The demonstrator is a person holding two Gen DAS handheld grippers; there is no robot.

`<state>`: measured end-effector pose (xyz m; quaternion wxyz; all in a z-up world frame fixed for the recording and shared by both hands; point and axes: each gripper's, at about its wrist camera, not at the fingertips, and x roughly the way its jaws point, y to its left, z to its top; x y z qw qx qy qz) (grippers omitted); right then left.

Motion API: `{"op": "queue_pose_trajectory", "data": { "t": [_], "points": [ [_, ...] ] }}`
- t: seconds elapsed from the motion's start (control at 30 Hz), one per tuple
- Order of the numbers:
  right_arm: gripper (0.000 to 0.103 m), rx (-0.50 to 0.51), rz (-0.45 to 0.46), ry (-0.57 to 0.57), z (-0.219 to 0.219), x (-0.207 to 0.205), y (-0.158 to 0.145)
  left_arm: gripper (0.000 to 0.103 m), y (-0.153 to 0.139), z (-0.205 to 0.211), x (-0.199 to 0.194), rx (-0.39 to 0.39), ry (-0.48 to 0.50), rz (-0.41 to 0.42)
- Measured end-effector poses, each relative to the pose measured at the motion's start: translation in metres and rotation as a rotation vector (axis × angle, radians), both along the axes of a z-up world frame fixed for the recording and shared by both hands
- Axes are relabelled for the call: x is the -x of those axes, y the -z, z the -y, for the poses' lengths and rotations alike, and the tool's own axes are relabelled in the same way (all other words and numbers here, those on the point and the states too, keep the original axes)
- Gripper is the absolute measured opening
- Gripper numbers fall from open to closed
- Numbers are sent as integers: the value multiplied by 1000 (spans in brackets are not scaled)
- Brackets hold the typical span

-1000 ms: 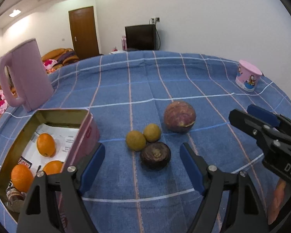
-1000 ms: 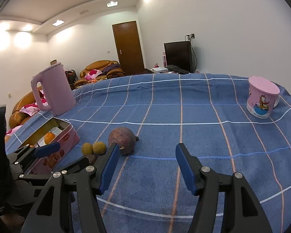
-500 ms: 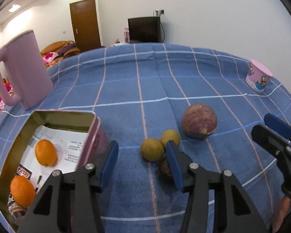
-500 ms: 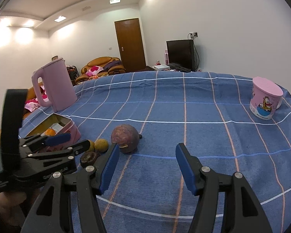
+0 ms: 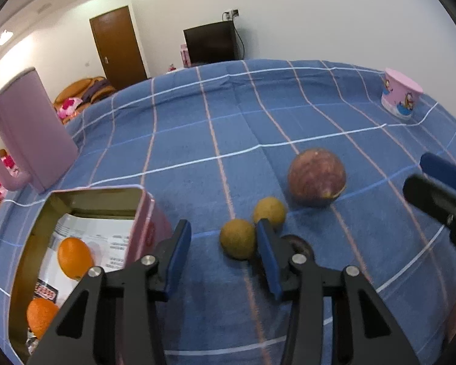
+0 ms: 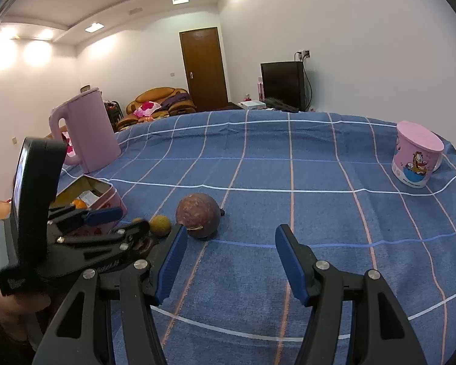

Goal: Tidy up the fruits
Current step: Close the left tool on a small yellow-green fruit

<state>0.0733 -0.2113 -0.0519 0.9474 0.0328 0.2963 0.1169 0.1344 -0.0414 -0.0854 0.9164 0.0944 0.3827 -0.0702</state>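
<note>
On the blue checked cloth lie a large purple-brown round fruit (image 5: 316,177), two small yellow-green fruits (image 5: 237,242) (image 5: 269,212) and a dark wrinkled fruit (image 5: 299,247), mostly hidden behind my left gripper's right finger. My left gripper (image 5: 223,260) is open and empty, low over the cloth just left of the dark fruit, beside the pink tin (image 5: 150,222) that holds oranges (image 5: 75,258). My right gripper (image 6: 231,261) is open and empty, right of the large fruit (image 6: 198,215); its fingertips show at the left wrist view's right edge.
A pink kettle (image 5: 30,130) stands behind the tin at the left. A pink cartoon cup (image 5: 400,96) stands at the far right of the table. A TV, a door and a sofa are beyond the table's far edge.
My left gripper has moved left and narrowed its opening; the dark fruit that lay between its fingers now sits behind its right finger. The right gripper has barely moved.
</note>
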Motion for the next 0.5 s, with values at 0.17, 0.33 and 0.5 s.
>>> {"op": "queue_pose_trajectory", "data": {
  "t": [0.17, 0.33, 0.5],
  "points": [
    [62, 6, -8, -1, -3, -2, 1, 49, 4, 5, -11, -22, 11, -20],
    [62, 5, -4, -3, -5, 1, 1, 35, 4, 2, -11, -29, 20, -13],
    [62, -8, -7, -16, -4, 0, 0, 24, 0, -2, -7, 1, 39, 5]
  ]
}}
